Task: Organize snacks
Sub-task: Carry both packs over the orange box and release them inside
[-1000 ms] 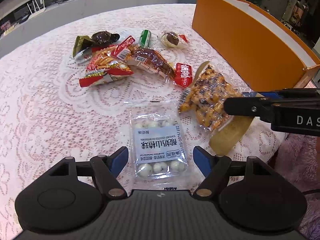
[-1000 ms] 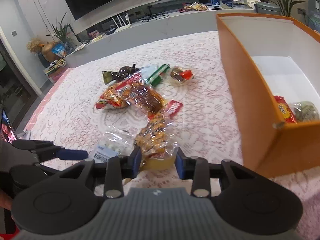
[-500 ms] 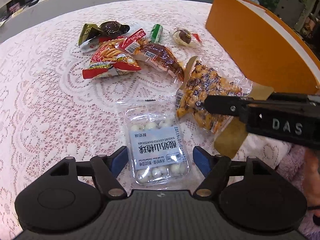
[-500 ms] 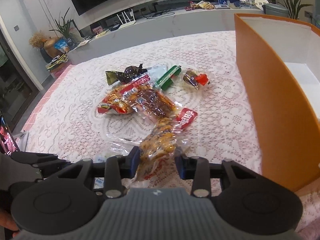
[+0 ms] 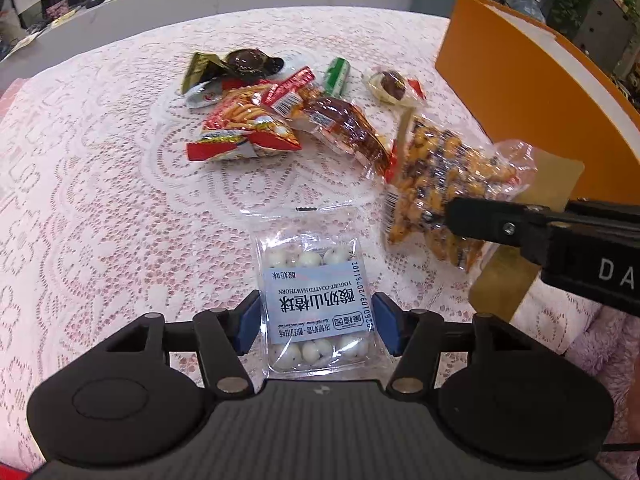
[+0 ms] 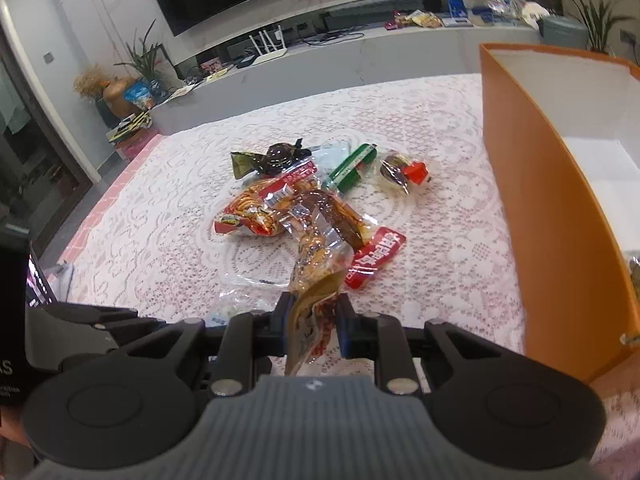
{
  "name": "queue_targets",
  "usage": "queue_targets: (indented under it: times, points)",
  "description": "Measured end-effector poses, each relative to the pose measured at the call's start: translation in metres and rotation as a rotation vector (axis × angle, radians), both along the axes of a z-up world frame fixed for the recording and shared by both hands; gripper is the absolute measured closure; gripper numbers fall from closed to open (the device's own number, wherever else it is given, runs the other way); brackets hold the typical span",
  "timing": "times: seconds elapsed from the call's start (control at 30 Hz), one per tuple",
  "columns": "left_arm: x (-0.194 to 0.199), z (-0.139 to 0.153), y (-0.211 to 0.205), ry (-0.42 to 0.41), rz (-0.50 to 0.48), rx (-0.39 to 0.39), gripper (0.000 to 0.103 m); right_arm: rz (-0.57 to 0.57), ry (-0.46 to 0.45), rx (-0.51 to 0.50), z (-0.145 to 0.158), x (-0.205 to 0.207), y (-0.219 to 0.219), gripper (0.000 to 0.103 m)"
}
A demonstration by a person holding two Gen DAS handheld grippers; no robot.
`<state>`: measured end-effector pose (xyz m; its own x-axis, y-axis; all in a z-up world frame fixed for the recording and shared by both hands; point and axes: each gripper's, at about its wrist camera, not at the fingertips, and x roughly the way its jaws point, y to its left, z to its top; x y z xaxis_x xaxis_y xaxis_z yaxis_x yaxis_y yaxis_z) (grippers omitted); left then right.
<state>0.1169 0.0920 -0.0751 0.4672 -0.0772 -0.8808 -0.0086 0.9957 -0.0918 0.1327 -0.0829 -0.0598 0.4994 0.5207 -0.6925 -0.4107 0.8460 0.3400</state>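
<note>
Your right tool (image 6: 311,322) is squeezing shut on the nut bag (image 6: 316,276); your left tool (image 5: 312,324) is closing around the candy pack (image 5: 316,308), not pinching yet. Both snacks are nearly ready for the orange box (image 6: 560,216).

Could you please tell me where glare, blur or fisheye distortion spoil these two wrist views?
Left wrist: sharp; glare glints on the yogurt-coated hawthorn pack, and the table edge bows. Right wrist: the orange box is smeared by blur, its interior washed out; the peanut bag is soft.
</note>
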Motion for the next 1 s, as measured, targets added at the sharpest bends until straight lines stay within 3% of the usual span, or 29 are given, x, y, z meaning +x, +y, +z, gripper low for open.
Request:
queue_targets:
  times: [0.5,0.73,1.0]
  points:
    - [-0.019,0.074,-0.004,-0.152,0.05,-0.044,0.036,-0.014,-0.074,0.043,0.046,-0.018,-0.033,0.084]
    - [-0.013,0.116,-0.029,-0.228,-0.014,-0.056,0.036,-0.005,-0.142,0.047,0.087,-0.021,-0.061,0.084]
    - [0.014,0.147,-0.084,-0.284,-0.147,-0.088,0.036,-0.069,-0.139,0.024,0.121,0.0,-0.116,0.084]
